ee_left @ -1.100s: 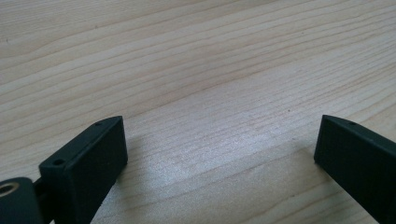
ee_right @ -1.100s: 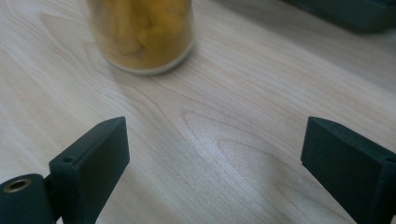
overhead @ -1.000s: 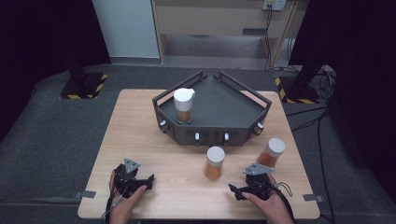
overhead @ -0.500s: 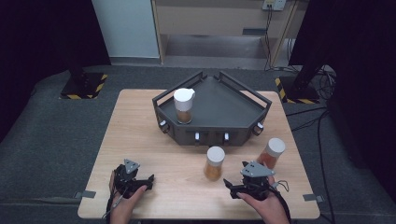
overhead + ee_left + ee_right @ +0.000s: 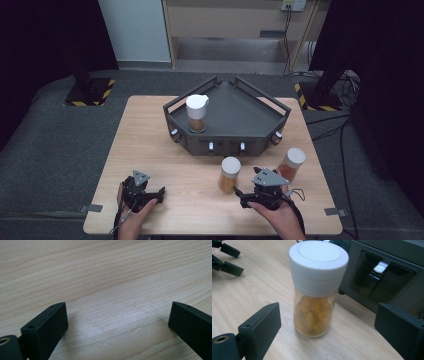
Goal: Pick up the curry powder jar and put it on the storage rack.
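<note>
Nearest the person, the left gripper (image 5: 142, 189) rests low over the bare front-left of the wooden table (image 5: 150, 145), its 2 black jaws spread wide with nothing but pale wood grain between them in its own view. It sits well apart from every jar.

The right gripper (image 5: 260, 192) is held at the front-right, jaws also wide and empty. Straight ahead of it, just beyond the jaw tips, stands the middle jar (image 5: 317, 287); in the right gripper view the jar rises between the 2 jaws but a little past them, touching neither. Its long axis is upright, so the jaws, spread level across the table, would meet its sides squarely. This hand is by far the nearer one, and a short forward push looks enough to bring the glass body between the jaws.

That jar is a clear cylinder packed with lumpy amber-orange pieces under a broad, smooth white cap wider than the glass; the body looks slick, so a grip below the cap seems safest. A second jar (image 5: 291, 164) of the same kind stands just to the right of the right gripper, near the table's right edge.

Beyond both, mid-table, sits a dark grey angular tray (image 5: 235, 107) with raised rail handles and small white latches along its front face. A third jar (image 5: 196, 113) stands upright inside its left part.
</note>
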Demonstrator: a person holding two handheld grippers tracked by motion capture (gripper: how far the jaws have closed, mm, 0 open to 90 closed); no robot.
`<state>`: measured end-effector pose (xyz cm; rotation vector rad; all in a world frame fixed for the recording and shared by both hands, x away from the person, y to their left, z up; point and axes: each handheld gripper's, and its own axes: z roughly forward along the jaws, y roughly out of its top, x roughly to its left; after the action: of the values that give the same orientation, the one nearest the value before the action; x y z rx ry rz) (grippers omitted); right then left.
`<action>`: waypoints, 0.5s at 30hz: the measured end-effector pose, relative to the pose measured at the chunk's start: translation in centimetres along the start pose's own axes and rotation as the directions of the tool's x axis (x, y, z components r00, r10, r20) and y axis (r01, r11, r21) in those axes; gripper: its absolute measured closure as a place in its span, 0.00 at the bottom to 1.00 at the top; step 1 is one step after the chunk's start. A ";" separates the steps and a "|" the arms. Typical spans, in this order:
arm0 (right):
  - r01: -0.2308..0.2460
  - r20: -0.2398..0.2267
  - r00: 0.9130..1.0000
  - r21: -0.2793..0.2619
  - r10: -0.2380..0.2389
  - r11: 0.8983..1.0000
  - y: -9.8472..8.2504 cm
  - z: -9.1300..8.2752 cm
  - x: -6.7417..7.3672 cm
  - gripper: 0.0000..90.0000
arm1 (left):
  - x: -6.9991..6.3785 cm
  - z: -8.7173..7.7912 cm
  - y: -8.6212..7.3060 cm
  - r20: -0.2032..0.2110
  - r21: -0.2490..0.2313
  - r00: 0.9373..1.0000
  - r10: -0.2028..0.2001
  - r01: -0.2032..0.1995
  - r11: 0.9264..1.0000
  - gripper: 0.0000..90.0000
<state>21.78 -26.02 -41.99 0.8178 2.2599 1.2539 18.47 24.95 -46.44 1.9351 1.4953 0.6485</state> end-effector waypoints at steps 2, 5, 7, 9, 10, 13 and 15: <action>-0.006 -0.011 1.000 0.001 0.006 1.000 0.3 0.2 -0.1 0.08 | 0.0 0.0 0.0 0.000 0.000 1.000 0.000 0.000 1.000 0.01; -0.013 -0.024 1.000 0.001 0.013 1.000 0.6 0.5 -0.3 0.09 | 0.0 0.0 0.0 0.000 0.000 1.000 0.000 0.000 1.000 0.01; -0.016 -0.030 0.999 0.004 0.016 1.000 0.8 0.8 -0.4 0.09 | 0.0 0.0 0.0 0.000 0.000 1.000 0.000 0.000 1.000 0.01; -0.017 -0.034 0.999 0.016 0.018 1.000 1.1 1.1 -0.4 0.09 | 0.0 0.0 0.0 0.000 0.000 1.000 0.000 0.000 1.000 0.01; -0.023 -0.041 0.999 0.017 0.024 1.000 1.2 1.2 -0.5 0.10 | 0.0 0.0 0.0 0.000 0.000 1.000 0.000 0.000 1.000 0.01; -0.036 -0.066 0.997 0.016 0.037 0.999 1.3 1.6 -0.7 0.11 | 0.0 0.0 0.0 0.000 0.000 1.000 0.000 0.000 1.000 0.01; -0.036 -0.080 0.996 0.012 0.036 0.999 1.3 1.9 -0.8 0.12 | 0.0 0.0 0.0 0.000 0.000 1.000 0.000 0.000 1.000 0.01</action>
<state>23.91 -24.85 -41.73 0.8294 2.3258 1.3144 18.48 24.96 -46.44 1.9353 1.4952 0.6482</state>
